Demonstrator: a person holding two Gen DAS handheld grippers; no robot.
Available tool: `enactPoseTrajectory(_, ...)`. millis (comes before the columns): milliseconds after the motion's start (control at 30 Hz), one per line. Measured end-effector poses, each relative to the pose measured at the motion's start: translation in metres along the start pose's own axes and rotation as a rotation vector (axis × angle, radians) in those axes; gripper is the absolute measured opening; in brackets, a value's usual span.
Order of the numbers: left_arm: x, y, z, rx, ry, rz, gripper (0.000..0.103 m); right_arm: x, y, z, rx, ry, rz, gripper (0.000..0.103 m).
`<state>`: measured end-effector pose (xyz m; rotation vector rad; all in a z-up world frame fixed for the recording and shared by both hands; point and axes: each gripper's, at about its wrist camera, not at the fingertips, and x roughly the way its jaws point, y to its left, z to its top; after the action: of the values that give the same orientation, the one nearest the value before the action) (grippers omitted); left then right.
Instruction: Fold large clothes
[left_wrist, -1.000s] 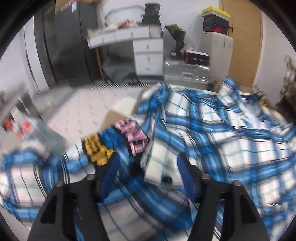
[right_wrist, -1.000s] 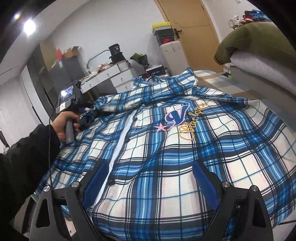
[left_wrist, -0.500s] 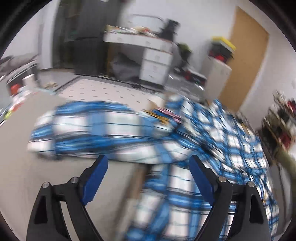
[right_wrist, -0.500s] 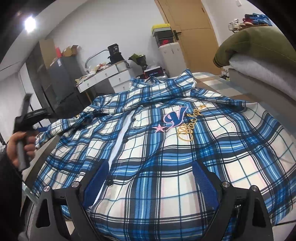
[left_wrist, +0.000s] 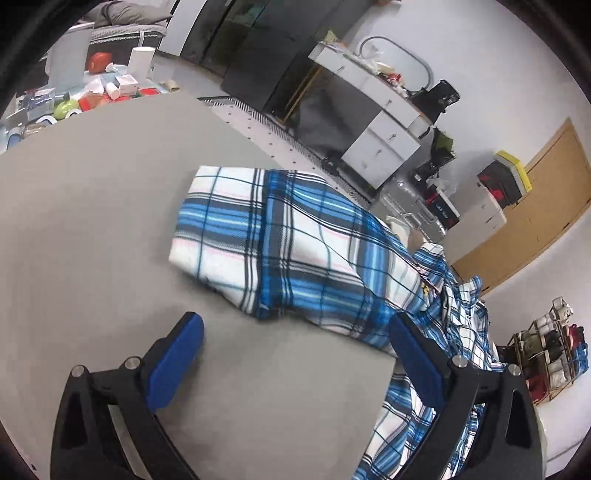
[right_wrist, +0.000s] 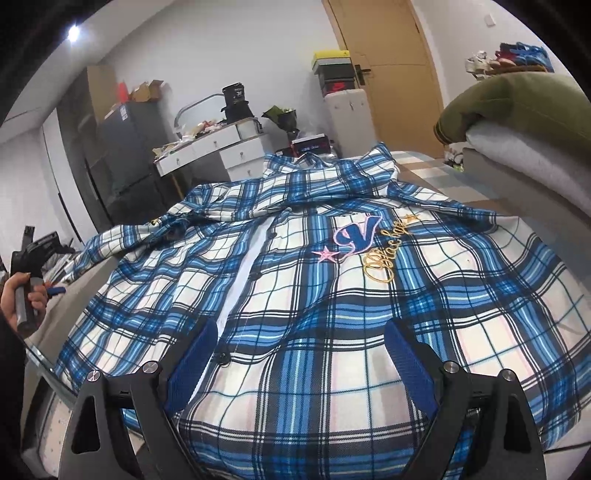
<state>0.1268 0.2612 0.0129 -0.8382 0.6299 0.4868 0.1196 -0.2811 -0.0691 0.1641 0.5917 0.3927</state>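
Note:
A blue and white plaid shirt (right_wrist: 332, 295) lies front up, buttoned, with a pink and blue V badge (right_wrist: 356, 236) on its chest. One sleeve (left_wrist: 280, 243) lies stretched out flat on the grey table top (left_wrist: 92, 240), cuff end away from the body. My left gripper (left_wrist: 295, 325) hangs just short of the sleeve's near edge; its jaws are opening and nothing is between them. In the right wrist view a hand holds the left gripper (right_wrist: 37, 254) at the far left. My right gripper (right_wrist: 299, 343) stands open above the shirt's lower front, gripping nothing.
A white desk with drawers (right_wrist: 221, 147) and a dark cabinet (right_wrist: 125, 147) stand behind the table. A wooden door (right_wrist: 388, 55) and stacked boxes (right_wrist: 332, 70) are at the back. A green and white pile (right_wrist: 517, 122) rises at the right. Small clutter (left_wrist: 92, 85) lies beyond the table's far left edge.
The left gripper has let go of the sleeve, spread its jaws, rolled and drawn away sideways. The sleeve now lies flat on the grey top. The right gripper has stayed put.

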Motion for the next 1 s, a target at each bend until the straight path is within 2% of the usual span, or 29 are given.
enactPoseTrajectory(100,0.007,0.002,0.007,-0.035,-0.028,-0.033,0.097,0.001,0.000,-0.001,-0.001,0.005,0.005,0.092)
enactPoseTrajectory(200,0.019,-0.009,0.014,-0.008,-0.058,0.023,0.089,0.002,0.002,-0.002,-0.012,0.008,0.005,0.092)
enactPoseTrajectory(300,0.027,-0.021,0.016,0.073,-0.079,0.176,0.058,0.002,0.004,-0.002,-0.020,0.010,0.005,0.092)
enactPoseTrajectory(333,0.030,-0.025,0.016,0.103,-0.084,0.235,0.031,0.002,0.004,-0.003,-0.021,0.012,0.006,0.092)
enactPoseTrajectory(367,0.033,-0.027,0.015,0.119,-0.074,0.263,0.008,0.002,0.004,-0.003,-0.021,0.013,0.007,0.092)
enactPoseTrajectory(400,0.034,-0.025,0.016,0.119,-0.070,0.262,0.005,0.002,0.004,-0.003,-0.021,0.013,0.008,0.092)
enactPoseTrajectory(600,0.006,-0.043,0.028,0.160,-0.193,0.269,0.002,0.001,-0.001,-0.001,-0.001,0.014,0.013,0.092)
enactPoseTrajectory(867,-0.066,-0.105,0.085,0.271,-0.447,0.241,0.002,0.002,-0.006,0.000,0.023,0.022,0.024,0.092)
enactPoseTrajectory(1000,-0.084,-0.134,0.105,0.298,-0.539,0.227,0.001,0.003,-0.007,-0.001,0.036,0.025,0.030,0.092)
